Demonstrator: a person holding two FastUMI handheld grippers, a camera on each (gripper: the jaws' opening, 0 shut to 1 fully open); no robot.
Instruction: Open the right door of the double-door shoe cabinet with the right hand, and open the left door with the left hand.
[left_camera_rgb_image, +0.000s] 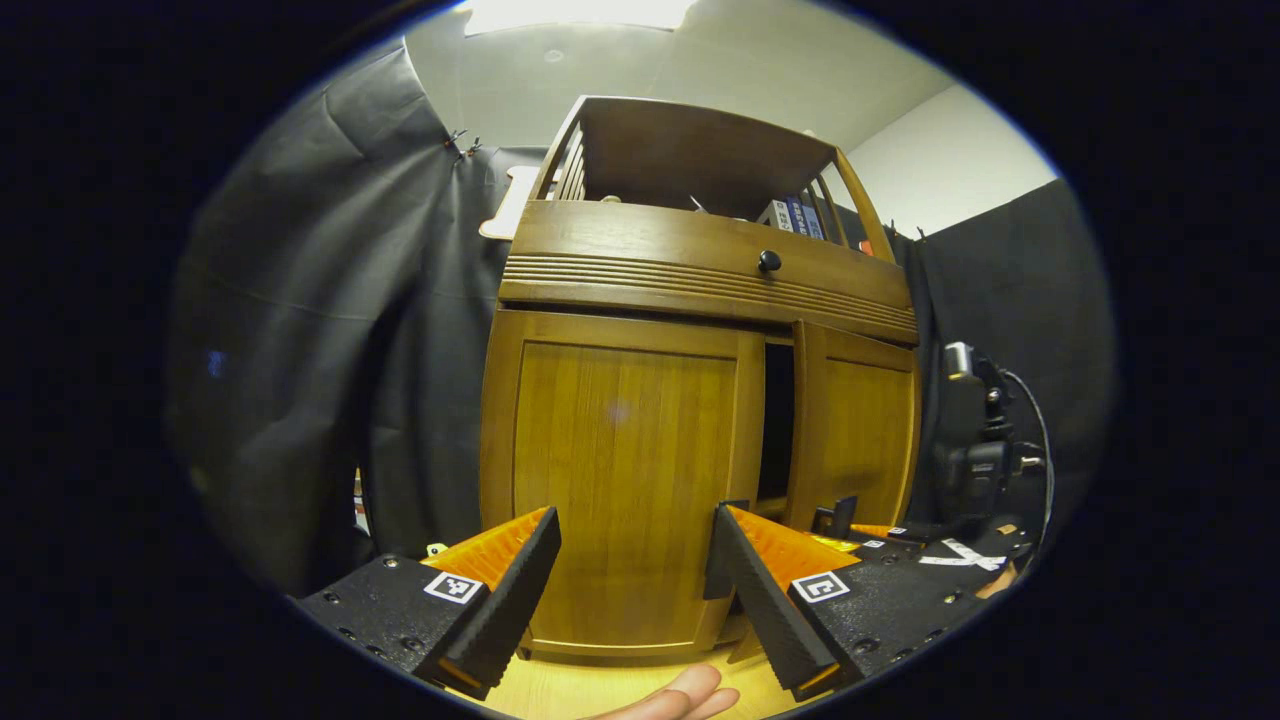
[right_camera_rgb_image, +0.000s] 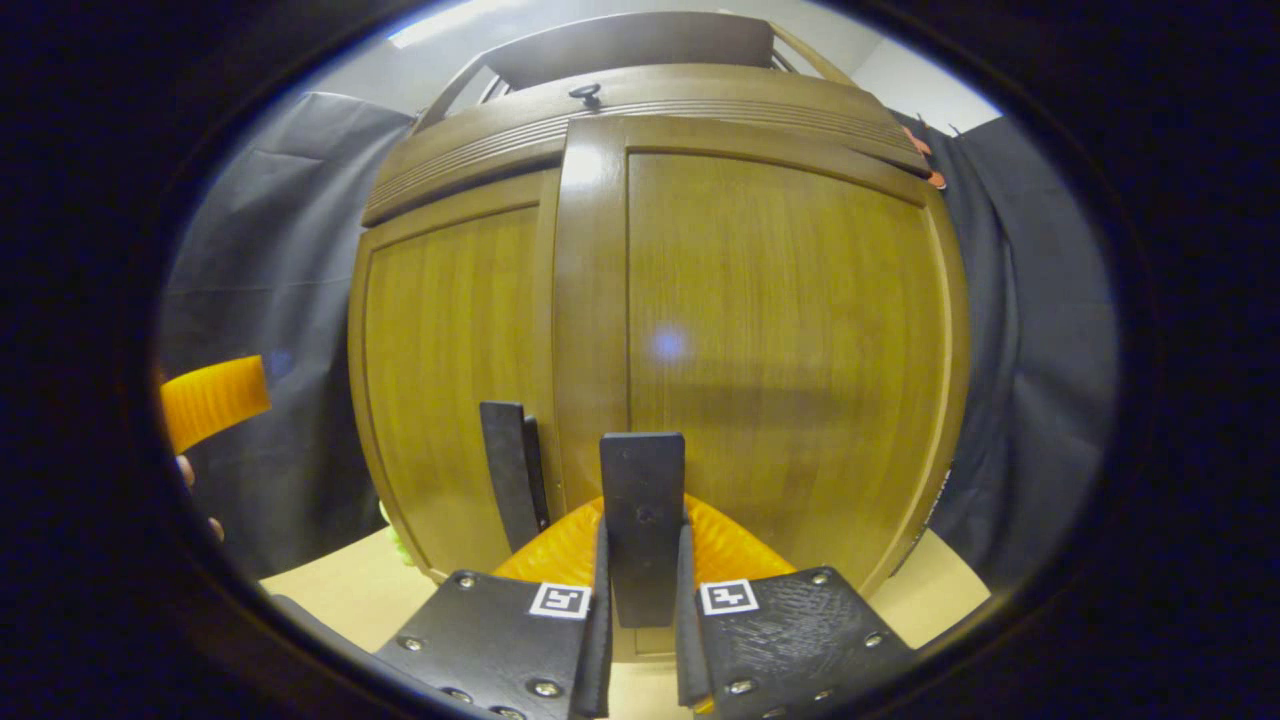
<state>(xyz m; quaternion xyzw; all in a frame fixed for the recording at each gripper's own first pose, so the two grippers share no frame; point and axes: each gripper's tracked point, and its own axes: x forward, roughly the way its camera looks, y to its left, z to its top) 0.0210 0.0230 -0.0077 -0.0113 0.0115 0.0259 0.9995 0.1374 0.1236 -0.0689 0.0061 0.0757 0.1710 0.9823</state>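
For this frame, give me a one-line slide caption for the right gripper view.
Right gripper shut on the right door's handle of the wooden shoe cabinet; left door alongside.

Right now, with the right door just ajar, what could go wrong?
The right gripper pinches only the thin right handle; it may slip as the right door swings. The left handle sits close by, so the open left gripper could bump the right one.

Left gripper view: low, back from cabinet (left_camera_rgb_image: 690, 400), tilted up, left door at 12 o'clock. Right gripper view: close against right door (right_camera_rgb_image: 780, 350), facing it. Shared: both doors, drawer knob (left_camera_rgb_image: 768, 262).
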